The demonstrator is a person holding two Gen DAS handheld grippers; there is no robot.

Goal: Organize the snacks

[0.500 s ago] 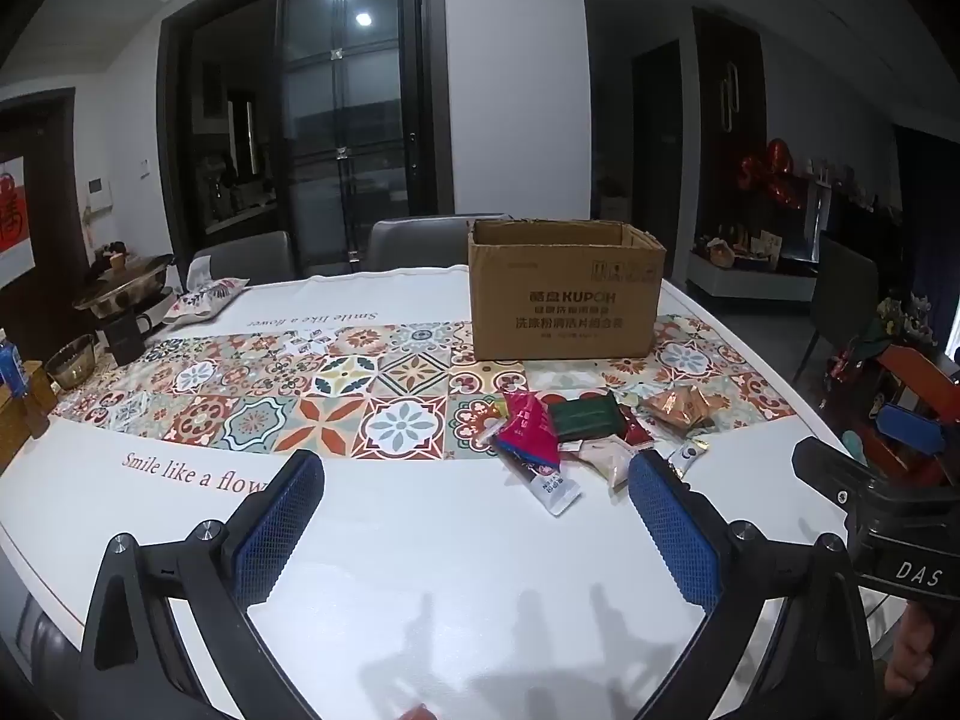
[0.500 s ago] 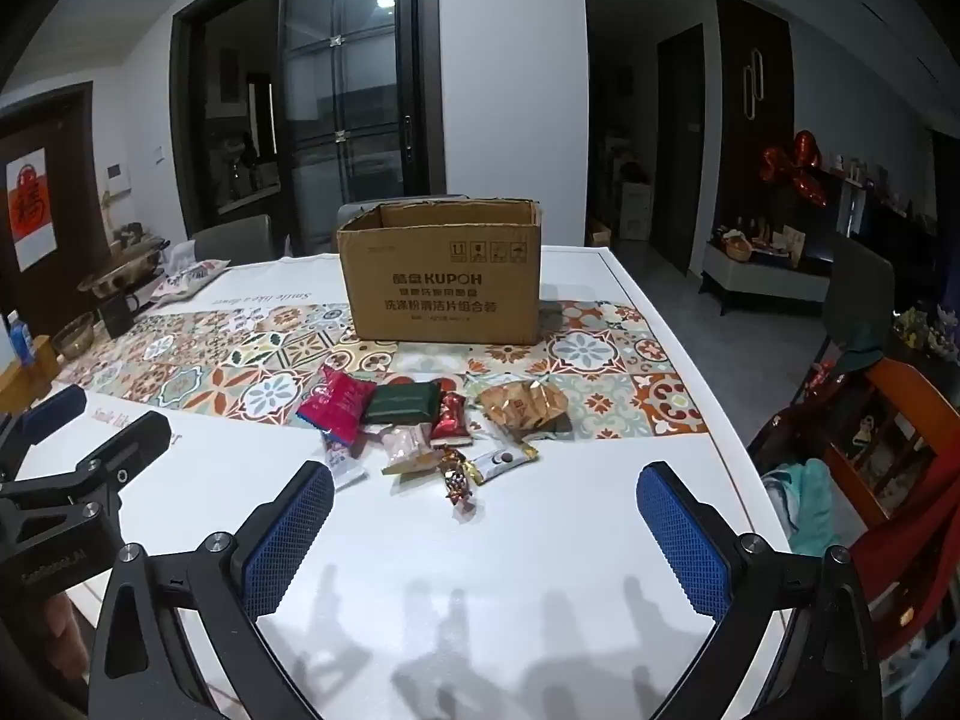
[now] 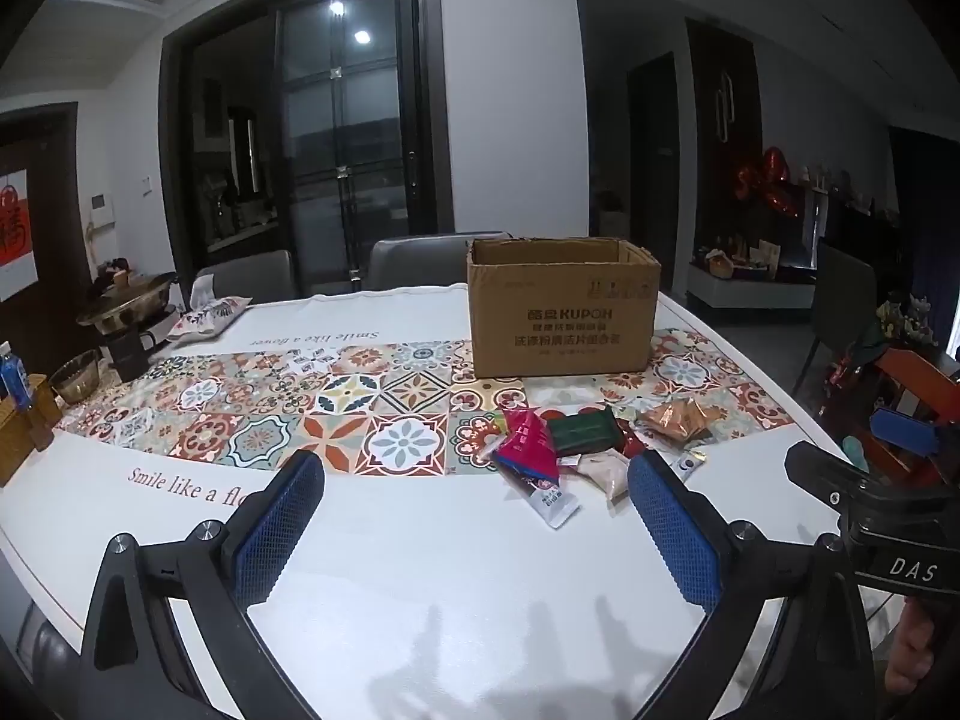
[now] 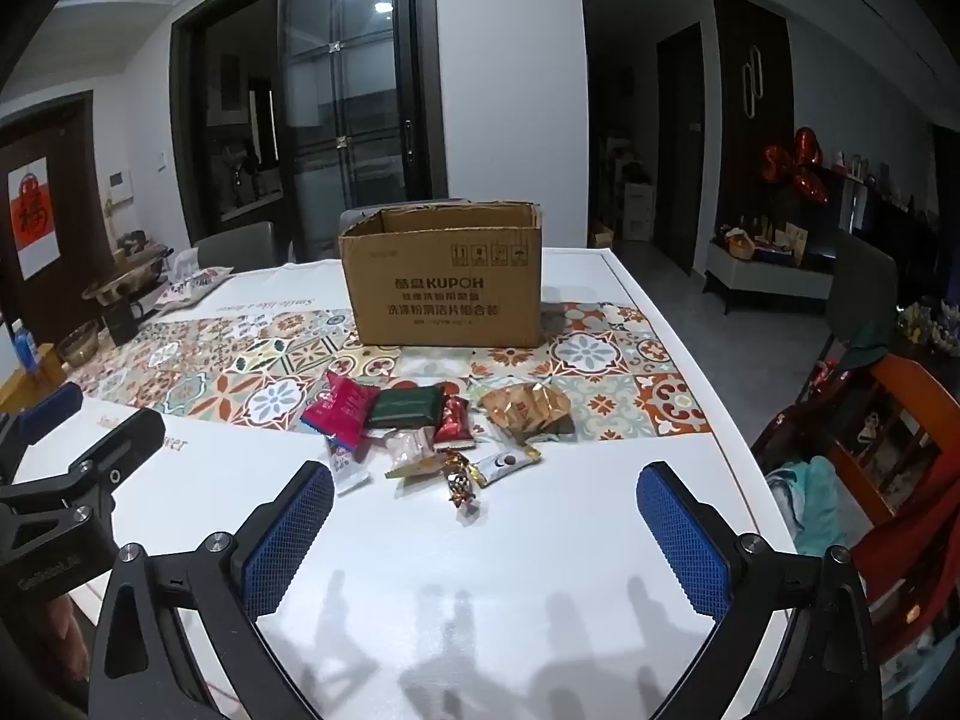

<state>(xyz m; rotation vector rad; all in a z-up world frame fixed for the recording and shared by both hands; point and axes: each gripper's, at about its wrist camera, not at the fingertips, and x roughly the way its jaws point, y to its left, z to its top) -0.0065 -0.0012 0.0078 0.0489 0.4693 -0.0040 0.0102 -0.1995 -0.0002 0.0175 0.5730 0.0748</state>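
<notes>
A pile of several snack packets lies on the table in front of an open cardboard box (image 3: pixel 561 309) (image 4: pixel 447 279). In it are a pink-red packet (image 3: pixel 527 443) (image 4: pixel 339 408), a dark green packet (image 3: pixel 585 429) (image 4: pixel 408 408), a gold foil bag (image 3: pixel 678 418) (image 4: pixel 525 408), a small red packet (image 4: pixel 454 418) and a white tube packet (image 3: pixel 555 501) (image 4: pixel 345 468). My left gripper (image 3: pixel 474 525) is open and empty, above the table short of the pile. My right gripper (image 4: pixel 486 537) is open and empty, short of the pile.
The white table (image 3: pixel 420 540) carries a patterned tile runner (image 3: pixel 300 402). At the far left stand a hot pot (image 3: pixel 129 306), a glass bowl (image 3: pixel 75 375), a blue bottle (image 3: pixel 12 375) and a tissue pouch (image 3: pixel 207 315). Grey chairs (image 3: pixel 420 261) stand behind the table. An orange chair (image 4: pixel 900 420) stands at the right.
Both grippers have shifted only slightly; the snacks and the box have not moved.
</notes>
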